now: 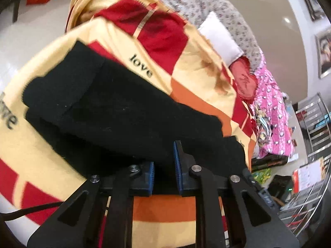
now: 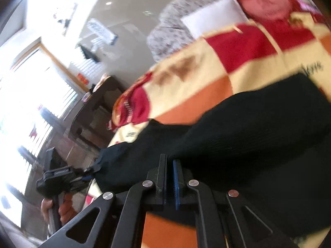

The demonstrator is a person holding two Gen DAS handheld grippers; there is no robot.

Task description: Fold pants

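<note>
Lying across a red, orange and cream checked blanket (image 1: 115, 31) printed with the word "love", the black knitted pants (image 1: 115, 107) run from about ten o'clock down to five o'clock in the left wrist view, their folded upper edge stepped and their lower edge reaching the left gripper (image 1: 164, 165). That gripper's blue ribbed pads sit close together with black fabric between them, so it pinches the pants at their near edge. In the right wrist view the right gripper (image 2: 170, 171) is pressed together on the pants' near hem, the cloth rising from the jaws toward two o'clock in a soft, ribbed slope. At eight o'clock there, the other black gripper grips a pointed corner of the same garment, a hand (image 2: 48, 206) wrapped around its handle. Open blanket lies beyond the pants toward twelve o'clock in both views. The bed's far edge is crowded: a grey floral quilt (image 1: 209, 6), a white pillow (image 1: 221, 41), a red cushion (image 1: 244, 78) and pink patterned cloth (image 1: 271, 111) stack from one to four o'clock. A chrome wire rack (image 1: 310, 128) stands at four o'clock beside the bed. Glossy pale floor tiles (image 2: 124, 6) and a bright window (image 2: 35, 86) fill the right view's left half, with a dark wooden table (image 2: 97, 107) at nine o'clock.
</note>
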